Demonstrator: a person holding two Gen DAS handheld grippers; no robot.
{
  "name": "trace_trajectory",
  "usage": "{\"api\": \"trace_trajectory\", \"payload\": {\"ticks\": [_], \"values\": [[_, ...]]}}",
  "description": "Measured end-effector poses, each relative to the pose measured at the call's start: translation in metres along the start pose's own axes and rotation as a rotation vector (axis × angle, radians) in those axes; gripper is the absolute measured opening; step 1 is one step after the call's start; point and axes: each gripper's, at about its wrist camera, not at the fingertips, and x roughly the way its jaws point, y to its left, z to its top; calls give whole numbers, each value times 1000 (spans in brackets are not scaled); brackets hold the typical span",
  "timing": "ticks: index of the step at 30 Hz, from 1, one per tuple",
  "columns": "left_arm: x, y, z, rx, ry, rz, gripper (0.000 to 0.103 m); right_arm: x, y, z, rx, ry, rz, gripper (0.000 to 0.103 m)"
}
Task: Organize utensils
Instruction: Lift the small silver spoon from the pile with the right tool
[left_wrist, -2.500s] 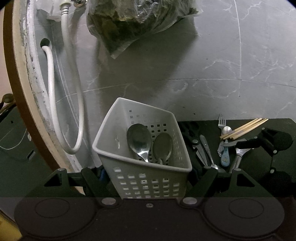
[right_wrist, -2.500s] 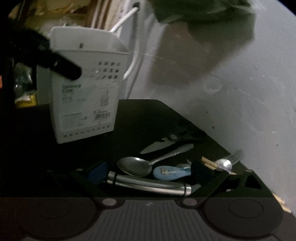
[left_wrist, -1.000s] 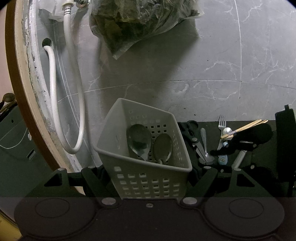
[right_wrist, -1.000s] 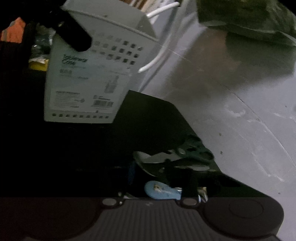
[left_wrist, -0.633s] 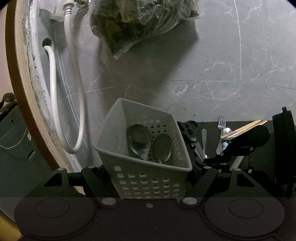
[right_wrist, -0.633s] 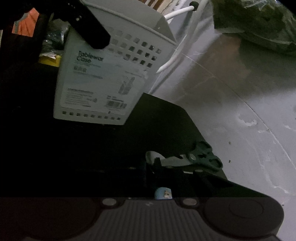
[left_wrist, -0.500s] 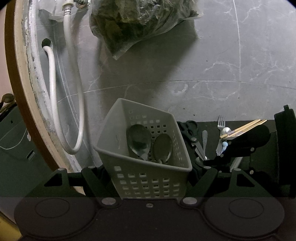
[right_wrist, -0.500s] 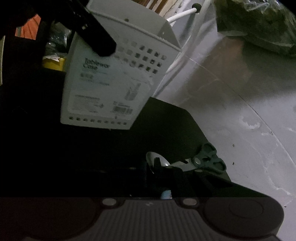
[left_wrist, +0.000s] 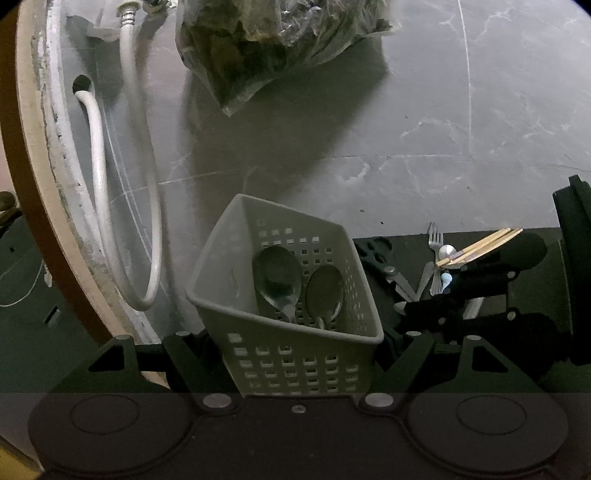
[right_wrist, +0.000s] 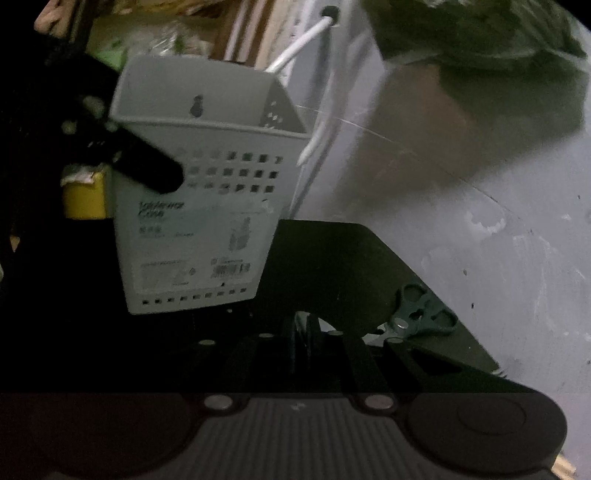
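The left gripper (left_wrist: 295, 343) is clamped on the white perforated caddy (left_wrist: 291, 295), one finger on each side wall, holding it at 6 o'clock of the left wrist view on the near-left end of the black mat (left_wrist: 410, 243). The right gripper (right_wrist: 303, 339) has its fingers drawn nearly together low over the pile at 3 o'clock of the caddy; a sliver of pale metal shows between them, most likely a spoon handle, though the dark frame leaves that unsure. To do this step well, I judge the lift should go straight up until the piece clears the scissors (right_wrist: 421, 310), then swing toward 9 o'clock and lower it handle-first into the caddy's open mouth, while the left side keeps the caddy steady. Counted: two spoons (left_wrist: 279, 277) stand inside the caddy; on the mat lie one fork (left_wrist: 435, 236), one pair of chopsticks (left_wrist: 480, 242), one pair of scissors and a few pieces too overlapped to count.
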Motion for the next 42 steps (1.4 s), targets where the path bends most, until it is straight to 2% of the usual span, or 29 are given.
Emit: {"api": "trace_trajectory", "payload": {"ticks": [9,18,25,38,42], "values": [[6,12,-1,28,-10,-52,79,-8,-6,21,135,-26,-44,4],[10,21,-2,53,-25,-89,79,-11,-2,28,291,-9,-91,3],[15,26,-2,70,-35,-117,79,-11,2,37,355,-10,-111,3],[19,34,-2,96,-45,-160,79,-21,13,46,373,-25,-146,1],[20,35,-1,102,-45,-168,79,-25,15,48,417,-39,-163,1]]}}
